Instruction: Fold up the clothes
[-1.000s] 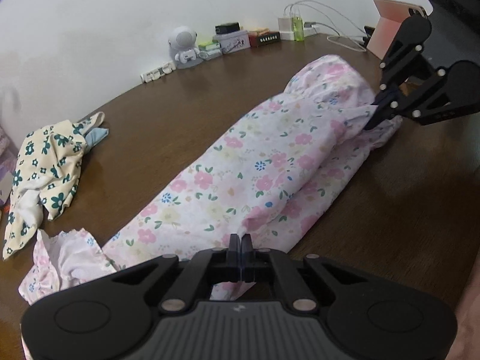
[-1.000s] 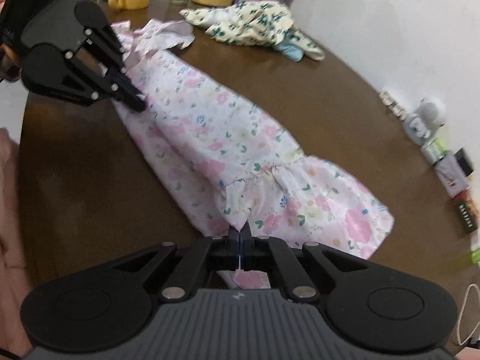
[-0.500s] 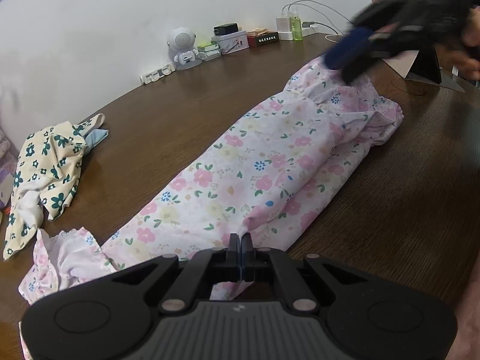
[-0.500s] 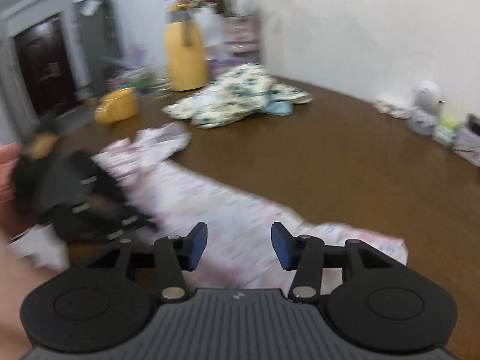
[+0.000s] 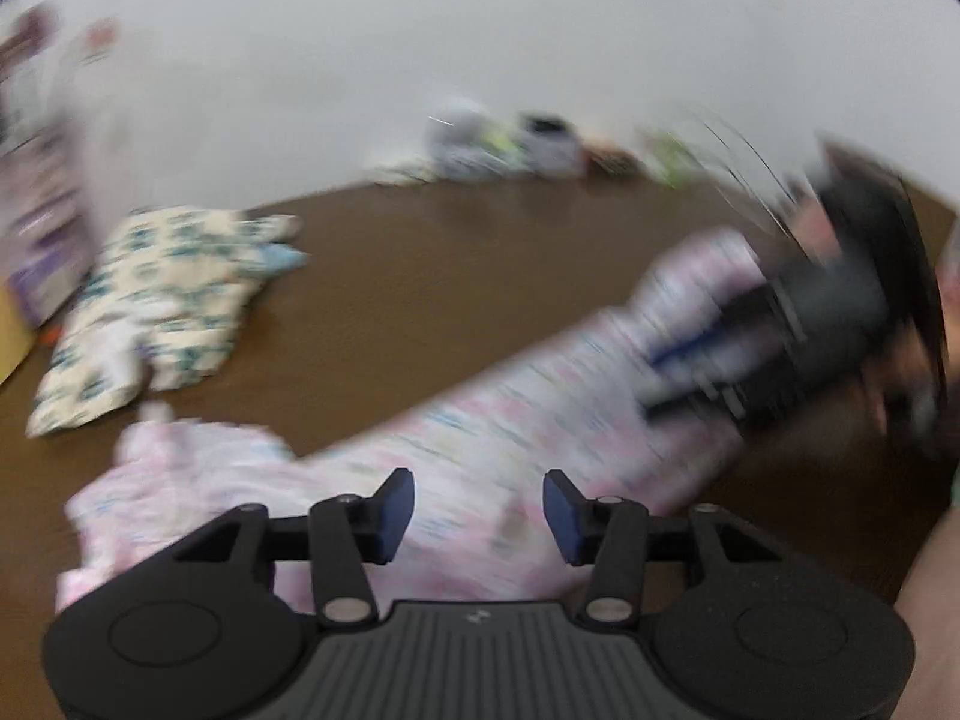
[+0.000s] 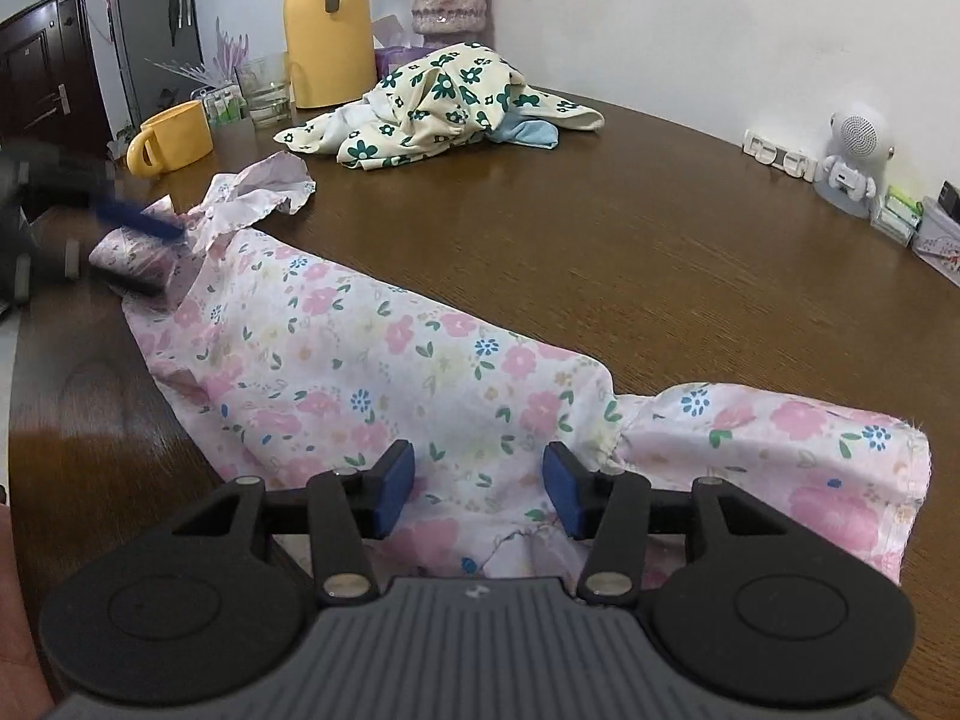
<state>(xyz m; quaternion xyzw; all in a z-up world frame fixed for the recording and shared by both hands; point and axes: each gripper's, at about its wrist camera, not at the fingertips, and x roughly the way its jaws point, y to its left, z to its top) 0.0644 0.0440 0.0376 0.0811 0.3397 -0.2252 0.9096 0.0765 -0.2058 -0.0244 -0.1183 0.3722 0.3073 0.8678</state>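
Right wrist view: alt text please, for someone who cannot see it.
The right gripper hovers with jaws apart over a pink floral garment lying lengthwise on a brown wooden table. The blurred left gripper is at its far end. Behind lie a cream garment with green flowers, a yellow mug and a yellow jug.

the right gripper [image 6: 479, 492] hangs over the pink floral garment [image 6: 360, 372], jaws apart with cloth lying loose beneath them. ahead to its left the left gripper [image 6: 129, 255], blurred, sits at the garment's far end. beyond lie a cream flowered garment [image 6: 438, 102] and a yellow mug [image 6: 171, 138] on the brown table [image 6: 600, 240].
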